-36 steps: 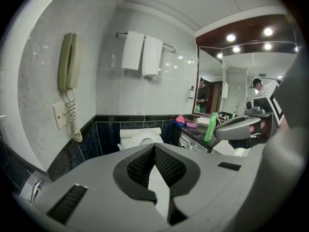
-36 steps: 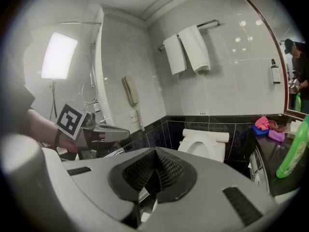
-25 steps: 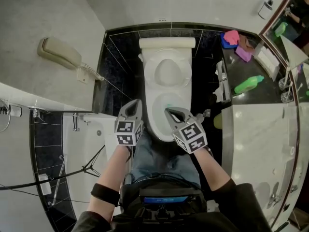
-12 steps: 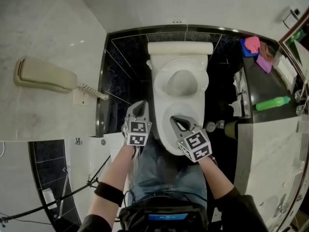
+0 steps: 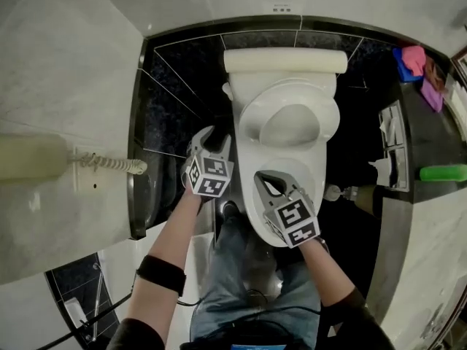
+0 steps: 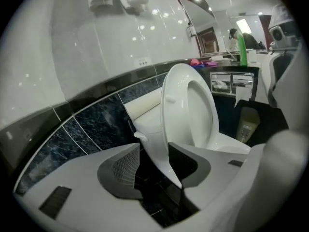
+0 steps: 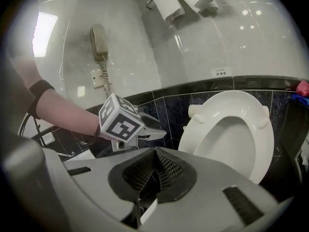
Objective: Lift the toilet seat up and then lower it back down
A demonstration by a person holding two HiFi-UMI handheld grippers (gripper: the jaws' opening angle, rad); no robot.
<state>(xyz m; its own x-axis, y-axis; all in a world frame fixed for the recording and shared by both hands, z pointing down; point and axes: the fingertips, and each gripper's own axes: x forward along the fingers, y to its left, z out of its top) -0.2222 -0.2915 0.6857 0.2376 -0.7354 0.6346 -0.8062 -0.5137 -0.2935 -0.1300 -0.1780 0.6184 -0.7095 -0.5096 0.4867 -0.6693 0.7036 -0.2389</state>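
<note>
The toilet seat (image 5: 253, 126) is stood upright, raised off the bowl (image 5: 246, 172) and leaned back toward the tank (image 5: 284, 60). In the left gripper view the seat (image 6: 170, 105) is seen edge-on, and its lower rim is carried down into the gap between the two jaws of the left gripper (image 6: 157, 166). Those jaws are opening: a dark gap is seen between the left pad (image 6: 120, 170) and the rim, so the seat is bracketed rather than pinched, while the right pad (image 6: 190, 164) is placed close against the rim's far side. From the head view the left gripper (image 5: 213, 138) is found at the left side of the bowl, beside the foot of the raised seat.

The right gripper (image 7: 155, 153) is clenched, its two ribbed pads met at the tips with nothing between them. In its own view the seat (image 7: 198, 129) is set ahead and to the right of the closed jaws, apart from them, its ring turned toward the camera. The left gripper (image 7: 161, 133) is seen there too, with its marker cube, just left of the seat. From the head view the right gripper (image 5: 257, 175) is held over the front part of the bowl, short of the seat.

A wall phone (image 5: 29, 159) is mounted on the left wall.
</note>
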